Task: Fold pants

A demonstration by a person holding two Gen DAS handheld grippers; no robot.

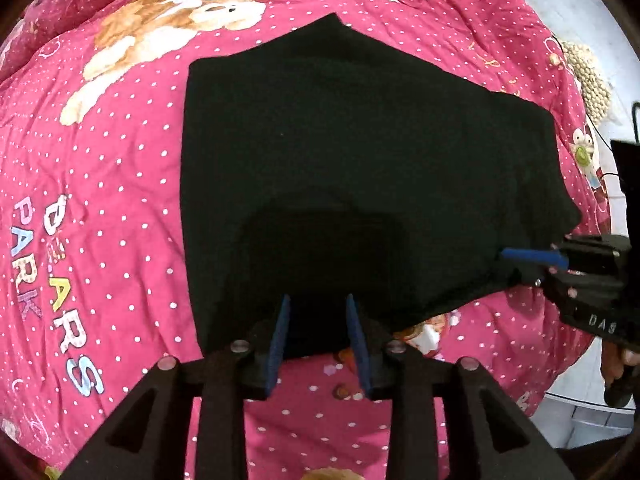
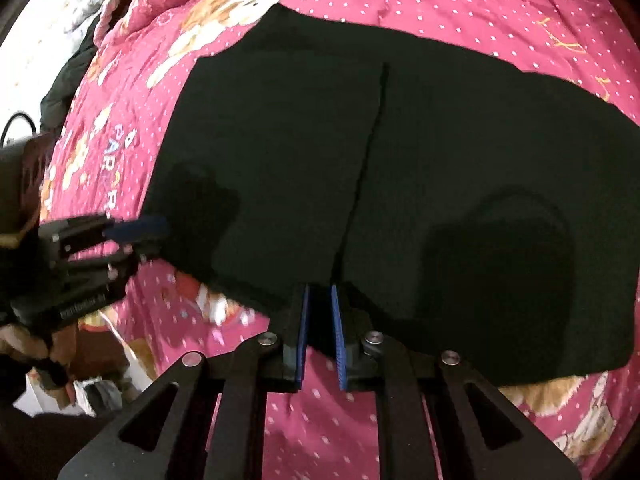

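Note:
The black pants (image 1: 360,168) lie folded flat on the pink bedspread, also filling the right wrist view (image 2: 400,180), where a seam runs down the middle. My left gripper (image 1: 318,300) is open, its blue pads straddling the near edge of the cloth. It shows from the side in the right wrist view (image 2: 154,226) at the pants' left edge. My right gripper (image 2: 319,288) has its blue pads a narrow gap apart at the near hem; whether cloth is pinched between them is hidden. It shows in the left wrist view (image 1: 506,254) at the pants' right edge.
The pink dotted bedspread (image 1: 120,200) with bear prints covers the bed. A white floor and a knitted toy (image 1: 592,80) lie past its right edge. Dark clothing and clutter (image 2: 80,60) lie beyond the bed's left edge. A hand (image 1: 620,368) holds the right gripper.

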